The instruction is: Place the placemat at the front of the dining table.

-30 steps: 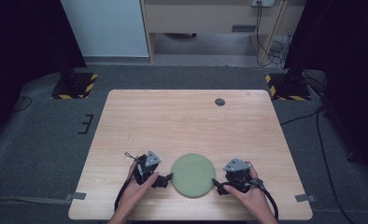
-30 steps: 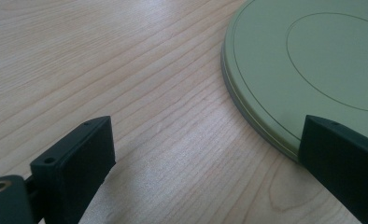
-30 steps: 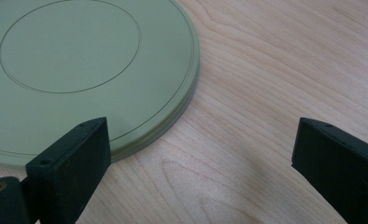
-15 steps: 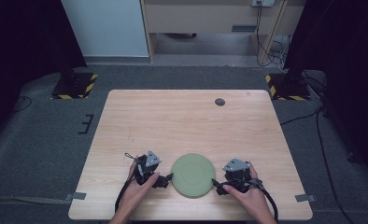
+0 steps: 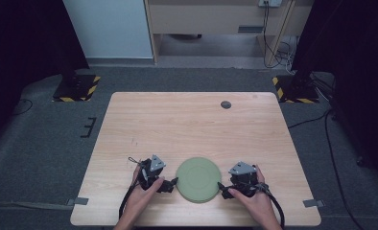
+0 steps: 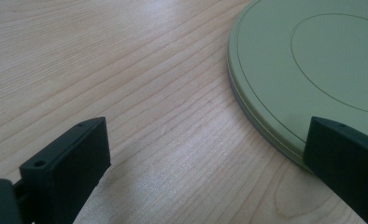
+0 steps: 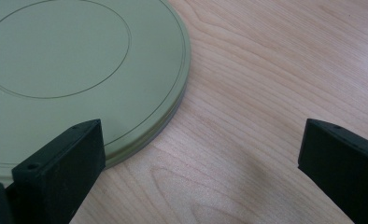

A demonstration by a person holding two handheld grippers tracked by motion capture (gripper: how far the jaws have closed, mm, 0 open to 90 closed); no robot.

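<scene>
In the high view, the plate [image 5: 198,179] lies flat on the counter [image 5: 187,124] at lower centre of the frame, near the bottom edge. The left gripper [image 5: 170,184] sits just left of the plate, the right gripper [image 5: 222,188] just right of it, each pointing inward at its rim. A small round disc [image 5: 226,104] lies far up the counter, right of centre, well apart from the plate.

Matt smooth green plastic-looking plate [image 5: 198,178], pale grained wood counter [image 5: 187,124] with soft sheen, matt black fingers [image 6: 70,161]
</scene>
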